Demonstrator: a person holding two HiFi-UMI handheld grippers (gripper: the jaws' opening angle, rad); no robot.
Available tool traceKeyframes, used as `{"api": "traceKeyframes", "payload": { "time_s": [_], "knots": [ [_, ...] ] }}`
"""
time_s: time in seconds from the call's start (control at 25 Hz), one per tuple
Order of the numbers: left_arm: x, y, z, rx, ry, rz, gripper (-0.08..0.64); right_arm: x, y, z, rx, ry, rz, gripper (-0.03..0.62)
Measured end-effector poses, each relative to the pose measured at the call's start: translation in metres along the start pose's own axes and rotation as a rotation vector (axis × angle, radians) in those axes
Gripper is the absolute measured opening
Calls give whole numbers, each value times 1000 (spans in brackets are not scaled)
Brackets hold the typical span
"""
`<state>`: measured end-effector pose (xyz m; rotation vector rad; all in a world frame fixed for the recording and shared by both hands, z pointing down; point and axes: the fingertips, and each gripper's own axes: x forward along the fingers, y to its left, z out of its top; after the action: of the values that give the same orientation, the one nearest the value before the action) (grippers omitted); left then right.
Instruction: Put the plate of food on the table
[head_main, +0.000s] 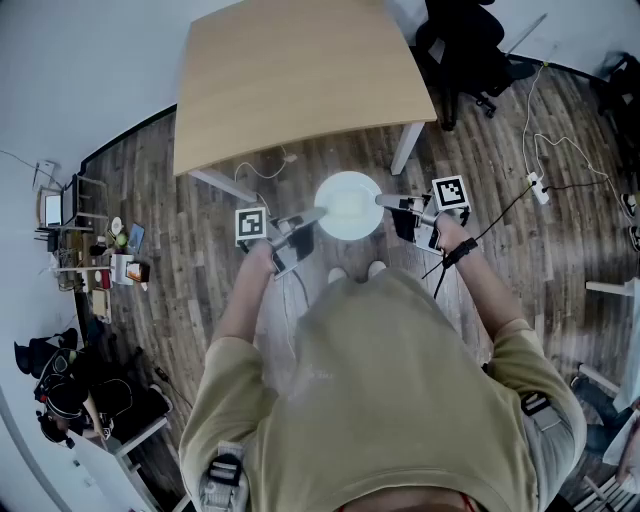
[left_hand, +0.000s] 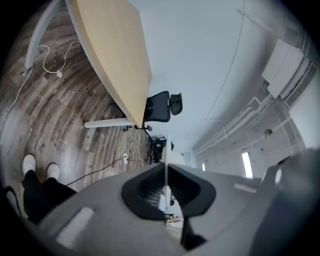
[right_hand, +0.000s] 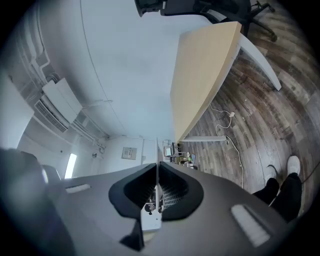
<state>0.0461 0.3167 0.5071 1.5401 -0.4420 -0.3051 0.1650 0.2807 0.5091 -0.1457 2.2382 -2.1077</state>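
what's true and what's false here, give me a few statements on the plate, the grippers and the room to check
1. The plate already rests on the table. False: it is held in the air above the floor, short of the table's near edge.
2. The left gripper is shut on the plate's rim. True.
3. The right gripper is open and clear of the plate. False: it is shut on the opposite side of the rim.
4. A black office chair stands beyond the table's far right corner. True.
5. The person's shoes are black. False: they are white.
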Motion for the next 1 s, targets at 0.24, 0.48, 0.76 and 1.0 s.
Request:
{"api": "traceKeyframes", "payload": {
  "time_s": [0.24,0.48,0.76,1.0],
  "knots": [
    [8,2,-9,-2,-15,5,17,-11,-2,-1,10,-7,7,20],
    [5,17,-8,-40,-49,22,15,-6,-17,1,30,-1,10,21],
    [19,37,31,-59,-60,43,15,5,-41,40,42,1,-11,21],
    [19,41,122,-22,-51,73,15,55,-48,109,14,-24,-48,18]
  ]
}}
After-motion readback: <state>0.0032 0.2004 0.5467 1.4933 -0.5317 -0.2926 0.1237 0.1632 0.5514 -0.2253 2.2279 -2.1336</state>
